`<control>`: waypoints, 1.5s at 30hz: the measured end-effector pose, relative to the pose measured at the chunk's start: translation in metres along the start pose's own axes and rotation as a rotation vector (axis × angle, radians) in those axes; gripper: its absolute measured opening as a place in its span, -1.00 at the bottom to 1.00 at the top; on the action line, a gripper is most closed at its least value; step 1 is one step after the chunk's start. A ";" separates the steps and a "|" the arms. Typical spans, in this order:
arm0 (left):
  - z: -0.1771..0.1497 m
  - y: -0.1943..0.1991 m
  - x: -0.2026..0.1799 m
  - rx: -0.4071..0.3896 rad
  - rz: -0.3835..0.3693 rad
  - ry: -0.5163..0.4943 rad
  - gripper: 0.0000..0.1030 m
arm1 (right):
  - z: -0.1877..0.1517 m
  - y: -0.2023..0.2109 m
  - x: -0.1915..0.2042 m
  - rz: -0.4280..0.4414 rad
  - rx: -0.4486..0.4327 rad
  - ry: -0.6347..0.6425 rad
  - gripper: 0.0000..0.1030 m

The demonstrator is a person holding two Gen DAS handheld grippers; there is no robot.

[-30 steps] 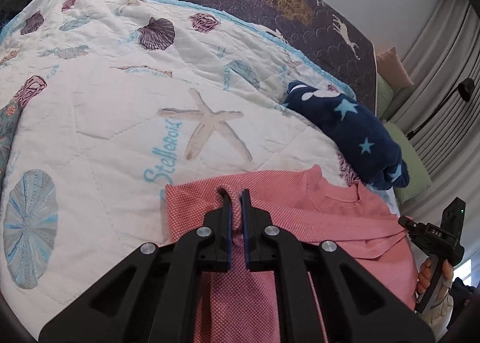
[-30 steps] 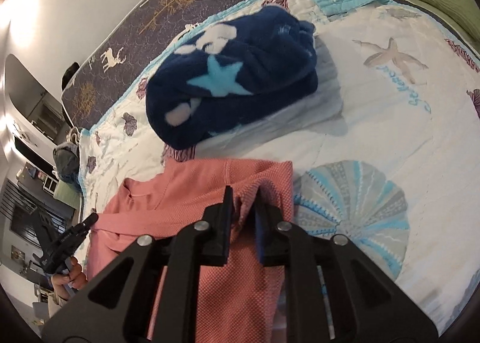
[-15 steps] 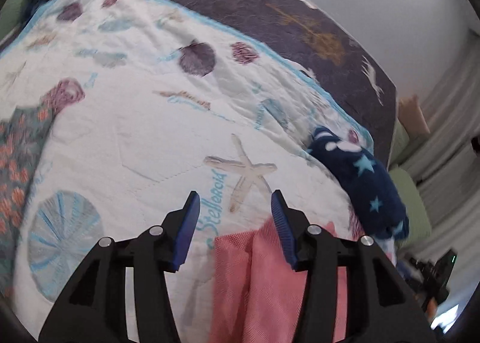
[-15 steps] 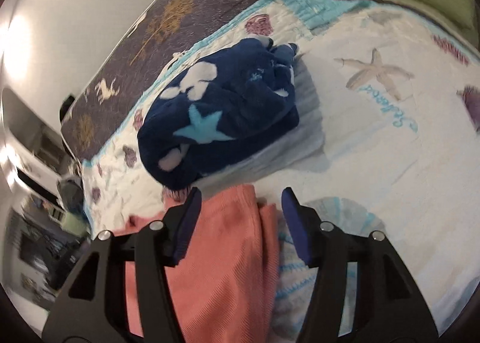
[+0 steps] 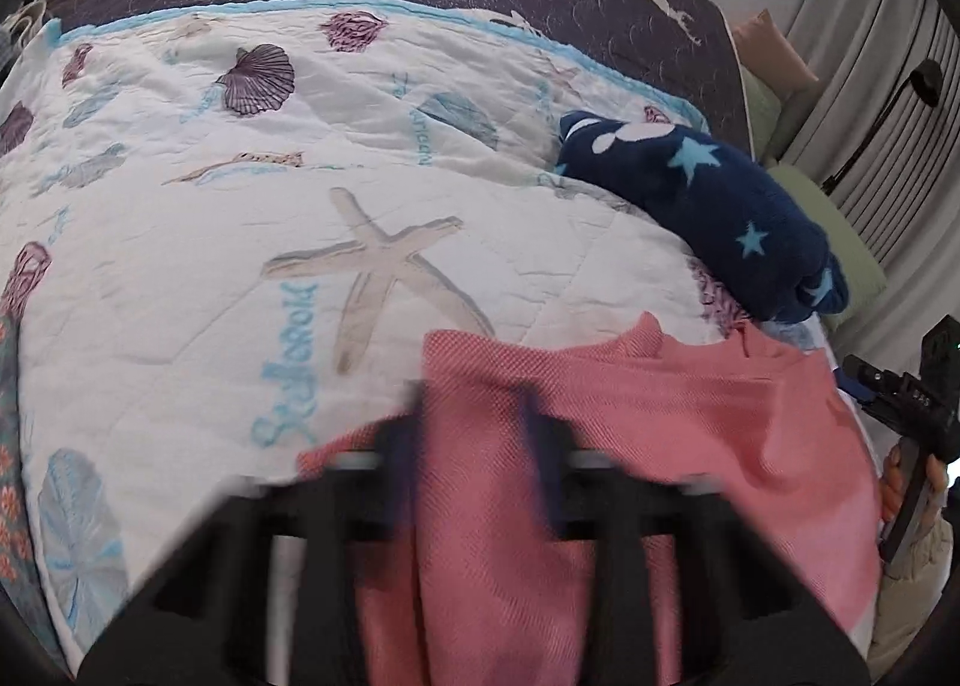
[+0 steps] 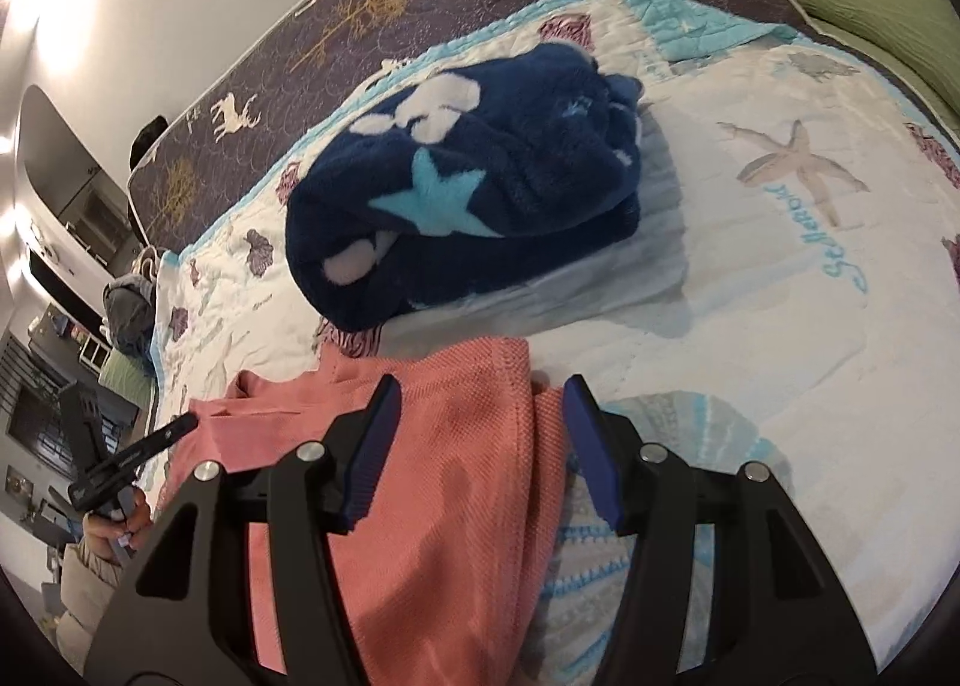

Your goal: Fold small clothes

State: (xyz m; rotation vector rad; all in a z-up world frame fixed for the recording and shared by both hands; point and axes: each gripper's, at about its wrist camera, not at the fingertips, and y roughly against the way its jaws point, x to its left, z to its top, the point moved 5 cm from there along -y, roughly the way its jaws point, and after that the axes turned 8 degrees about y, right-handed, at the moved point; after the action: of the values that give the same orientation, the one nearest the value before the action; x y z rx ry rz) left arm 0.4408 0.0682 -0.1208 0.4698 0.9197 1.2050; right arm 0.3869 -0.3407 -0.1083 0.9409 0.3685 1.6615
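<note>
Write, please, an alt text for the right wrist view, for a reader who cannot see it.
The open right gripper hangs over a pink garment that lies on a white sea-life quilt. Behind the garment rests a folded navy blanket with stars; at far left, a hand holds the left gripper.

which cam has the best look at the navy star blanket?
Right wrist. The navy blanket sits near centre there, large and sharp, its folds and big star clear. Left wrist shows it smaller, stretched along the right side.
</note>
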 end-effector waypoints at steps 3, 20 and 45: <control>0.001 0.007 -0.006 -0.050 0.000 -0.024 -0.97 | 0.007 -0.008 0.004 0.015 0.019 0.025 -0.47; -0.020 0.073 0.023 -0.145 0.078 0.015 -0.11 | -0.019 0.057 -0.015 0.026 -0.048 -0.042 0.06; -0.185 0.139 0.028 0.017 -0.085 -0.083 -0.02 | -0.188 0.149 0.033 0.074 0.077 0.098 0.29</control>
State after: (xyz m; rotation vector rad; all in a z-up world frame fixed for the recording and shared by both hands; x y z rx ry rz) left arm 0.2126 0.1118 -0.1327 0.4865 0.8706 1.0934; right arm 0.1460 -0.3141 -0.1145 0.9416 0.4715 1.7761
